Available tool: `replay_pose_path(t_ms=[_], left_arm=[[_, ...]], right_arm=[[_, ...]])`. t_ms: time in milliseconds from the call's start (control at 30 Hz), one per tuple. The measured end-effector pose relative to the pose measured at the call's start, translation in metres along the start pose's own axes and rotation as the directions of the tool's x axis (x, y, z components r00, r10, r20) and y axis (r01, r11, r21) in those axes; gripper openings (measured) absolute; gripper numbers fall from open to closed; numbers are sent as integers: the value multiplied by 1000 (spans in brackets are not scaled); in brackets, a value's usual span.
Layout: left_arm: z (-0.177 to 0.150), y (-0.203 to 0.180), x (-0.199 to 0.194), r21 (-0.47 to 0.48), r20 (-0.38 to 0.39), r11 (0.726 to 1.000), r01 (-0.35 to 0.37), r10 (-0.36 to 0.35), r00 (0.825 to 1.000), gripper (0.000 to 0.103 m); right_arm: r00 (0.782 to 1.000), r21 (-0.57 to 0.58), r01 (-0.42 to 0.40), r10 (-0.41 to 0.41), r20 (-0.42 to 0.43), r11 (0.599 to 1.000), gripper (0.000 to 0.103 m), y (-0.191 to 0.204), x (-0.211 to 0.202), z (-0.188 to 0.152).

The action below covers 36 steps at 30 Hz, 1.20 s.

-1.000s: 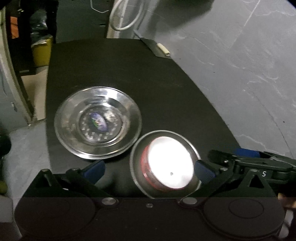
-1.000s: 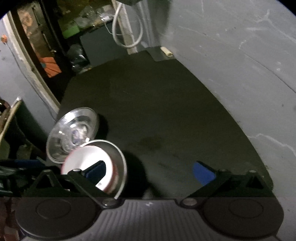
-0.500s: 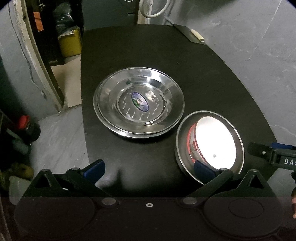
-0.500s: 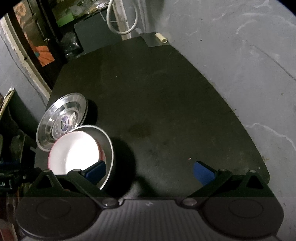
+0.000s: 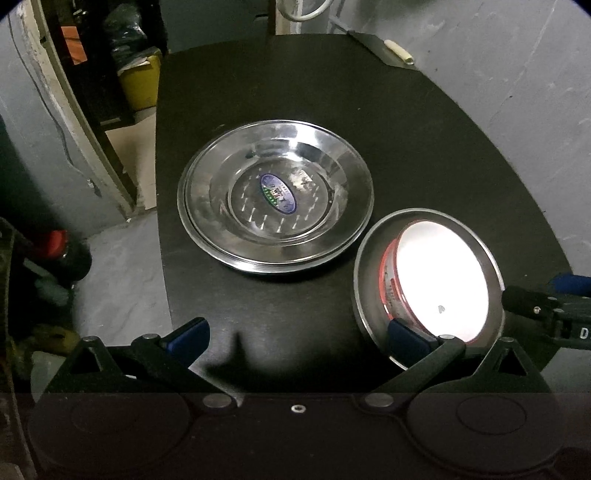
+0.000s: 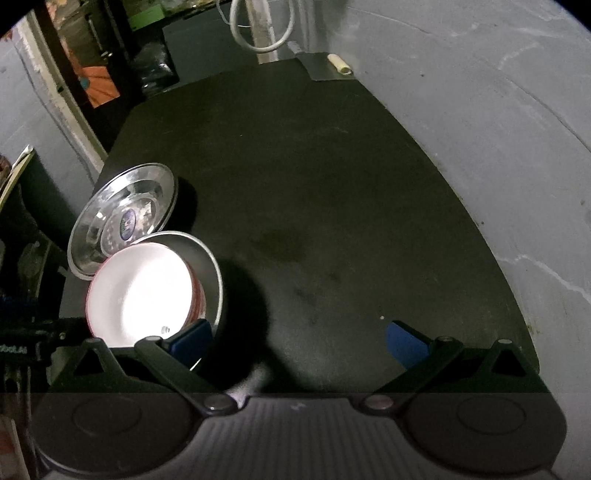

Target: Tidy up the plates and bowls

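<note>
Left gripper: jaws stood wide and held nothing; its right pad overlapped the near rim of the steel bowl in the picture, and whether it touched could not be told.
Right gripper: jaws spread wide, empty; its left pad hid the bowls' near rim, contact unclear.
Plates: steel, stacked on the left part of the table; the offset rim showed at least two, the exact count hard to make out. A blue oval sticker sat in the centre, its print unreadable.
Steel bowl: just beside the plates, to their right; whether the rims touched could not be told.
White bowl: nested in the steel bowl, red outside, its inside blown out by glare so no detail showed.
Table: black, its near edge hidden behind both grippers.
Background: a dark, cluttered doorway at left, contents hard to make out; a white cable cut off at the top.
</note>
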<state>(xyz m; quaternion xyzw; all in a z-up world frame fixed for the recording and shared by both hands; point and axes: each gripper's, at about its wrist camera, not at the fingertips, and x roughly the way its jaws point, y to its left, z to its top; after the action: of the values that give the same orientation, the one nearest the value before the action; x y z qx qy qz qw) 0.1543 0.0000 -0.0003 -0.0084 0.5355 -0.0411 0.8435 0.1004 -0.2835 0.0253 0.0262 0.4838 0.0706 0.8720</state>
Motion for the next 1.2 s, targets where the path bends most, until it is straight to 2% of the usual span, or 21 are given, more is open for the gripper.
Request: replay_pose_path(t_ms=[433,667,867,1033,1100,1200], left_arm=[[4,-8,12,23,-23,999,-41,41,999,102],[4,-7,13,2,-26,999,-50,50,998,102],[5,-9,17,-10,-36,997,-72,71,997,102],[7,-13,20,3,-47,996,-92,92,995,102],[8,-14,20,8,-54,996,-94,94,994,101],[10,-13,20,3,-66,997,-74,74,995,96]], right_arm=[[999,-96,-22,17,-50,995,103,9,16,7],[998,-120,-37,32,-48,992,103,7,20,9],[999,-189,-40,35,-29,981,103,10,19,11],[997,-199,-74,68,-33,977,102,6,21,12],[995,-193,-98,94,-34,976,100,4,21,11],[987,-169,-158,154,-37,973,89,0,21,9]])
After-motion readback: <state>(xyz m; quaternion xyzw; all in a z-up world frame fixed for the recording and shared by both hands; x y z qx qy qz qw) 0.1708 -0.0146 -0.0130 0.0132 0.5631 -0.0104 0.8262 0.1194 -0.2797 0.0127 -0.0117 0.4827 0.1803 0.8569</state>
